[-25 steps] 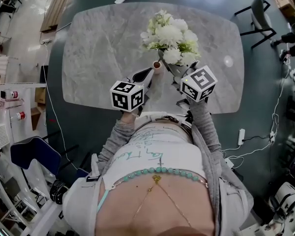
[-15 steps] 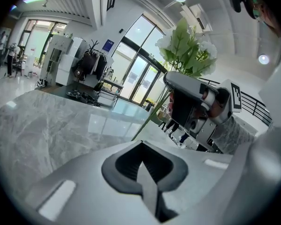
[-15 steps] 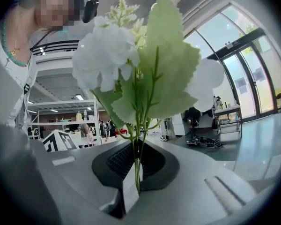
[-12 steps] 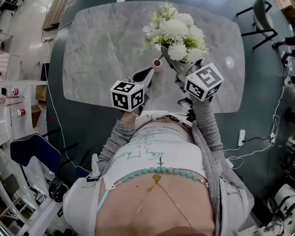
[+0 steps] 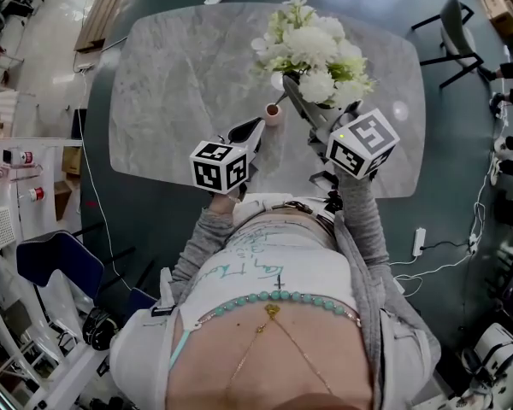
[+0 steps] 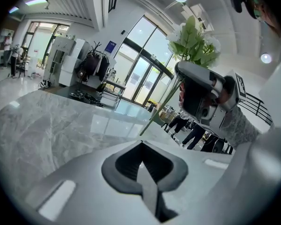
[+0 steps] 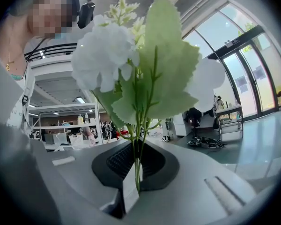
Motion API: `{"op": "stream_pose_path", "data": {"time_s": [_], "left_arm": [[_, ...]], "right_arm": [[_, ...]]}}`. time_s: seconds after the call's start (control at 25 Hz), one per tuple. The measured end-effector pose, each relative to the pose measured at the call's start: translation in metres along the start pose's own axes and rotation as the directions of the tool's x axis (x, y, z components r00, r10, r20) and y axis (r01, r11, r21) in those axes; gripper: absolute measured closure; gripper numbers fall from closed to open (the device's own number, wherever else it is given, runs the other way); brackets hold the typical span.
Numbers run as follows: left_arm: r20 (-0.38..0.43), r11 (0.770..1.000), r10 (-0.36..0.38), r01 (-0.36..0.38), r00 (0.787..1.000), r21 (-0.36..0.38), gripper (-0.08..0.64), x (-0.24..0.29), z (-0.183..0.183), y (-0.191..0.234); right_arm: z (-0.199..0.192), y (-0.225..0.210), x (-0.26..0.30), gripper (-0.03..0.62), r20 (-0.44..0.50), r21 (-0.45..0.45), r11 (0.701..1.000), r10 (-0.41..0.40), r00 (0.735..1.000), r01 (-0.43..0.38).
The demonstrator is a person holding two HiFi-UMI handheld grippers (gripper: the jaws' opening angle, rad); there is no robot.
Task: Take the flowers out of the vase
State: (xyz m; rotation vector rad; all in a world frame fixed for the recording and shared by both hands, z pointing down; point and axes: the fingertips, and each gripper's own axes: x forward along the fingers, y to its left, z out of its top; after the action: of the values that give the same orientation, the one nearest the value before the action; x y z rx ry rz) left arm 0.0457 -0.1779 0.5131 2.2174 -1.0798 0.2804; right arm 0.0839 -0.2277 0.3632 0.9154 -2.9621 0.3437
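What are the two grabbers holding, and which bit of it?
The right gripper pinches the white flowers by their thin green stems, below the leaves. The left gripper has its jaws together, with nothing seen between them.

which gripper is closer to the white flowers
Right. The right gripper is shut on the stems of the flowers, just under the blooms; the left gripper sits lower, beside the small vase.
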Motion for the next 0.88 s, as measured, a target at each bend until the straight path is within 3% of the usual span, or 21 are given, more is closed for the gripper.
{"op": "stream_pose_path", "data": {"time_s": [0.88], "left_arm": [[-0.006,1.000,-0.004,0.004,1.000,-0.005,0.560,0.001,0.001,0.003]], "right_arm": [[0.016,0.006,-0.003,0.557,-0.011,-0.002,1.000,0.003,1.000,-0.003]]}}
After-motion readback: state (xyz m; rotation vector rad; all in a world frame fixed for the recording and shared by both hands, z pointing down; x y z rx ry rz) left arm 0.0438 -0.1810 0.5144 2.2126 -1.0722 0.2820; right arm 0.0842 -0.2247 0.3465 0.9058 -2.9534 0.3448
